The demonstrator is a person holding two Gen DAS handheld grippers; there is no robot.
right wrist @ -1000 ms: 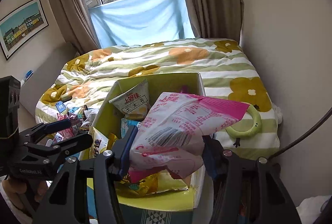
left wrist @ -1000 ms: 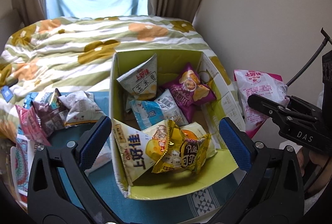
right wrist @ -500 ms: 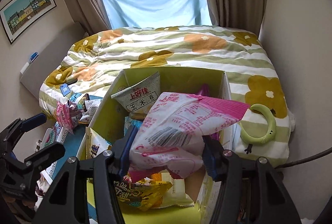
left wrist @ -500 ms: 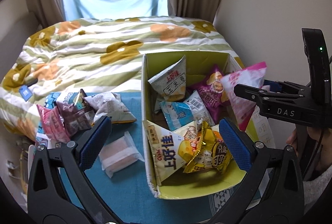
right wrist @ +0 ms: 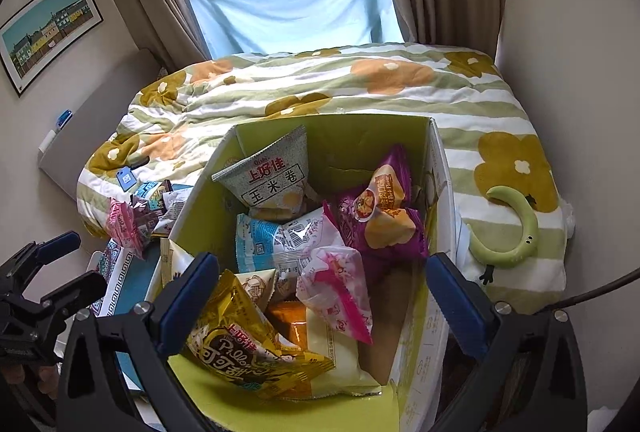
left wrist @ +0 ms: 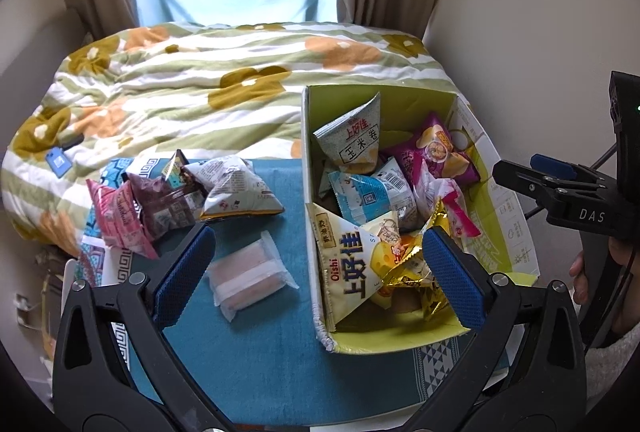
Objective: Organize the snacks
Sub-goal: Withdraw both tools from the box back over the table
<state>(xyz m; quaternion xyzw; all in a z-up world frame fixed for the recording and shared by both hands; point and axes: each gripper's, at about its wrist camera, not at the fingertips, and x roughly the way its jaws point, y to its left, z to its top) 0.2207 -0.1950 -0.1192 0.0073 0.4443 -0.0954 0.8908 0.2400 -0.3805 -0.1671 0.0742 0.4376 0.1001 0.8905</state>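
A green cardboard box (left wrist: pixel 516 232) (right wrist: pixel 436 199) on a teal cloth holds several snack bags. The pink and white bag (right wrist: pixel 340 292) (left wrist: pixel 444 199) lies loose on top of them. My right gripper (right wrist: pixel 320 296) is open and empty right above the box; it shows at the right of the left wrist view (left wrist: pixel 532 179). My left gripper (left wrist: pixel 316 268) is open and empty above the cloth and the box's left wall. A clear wrapped pink snack (left wrist: pixel 250 274) lies on the cloth by my left finger. A pile of loose snack bags (left wrist: pixel 176 195) lies to the left.
The teal cloth (left wrist: pixel 260 352) lies at the foot of a bed with a flowered quilt (left wrist: pixel 224 99). A green ring-shaped thing (right wrist: pixel 508 232) lies on the quilt right of the box. A wall stands close on the right.
My right gripper opened and let go of the pink and white bag, which dropped into the box. My left gripper moved left, bringing the loose snacks on the cloth into view.
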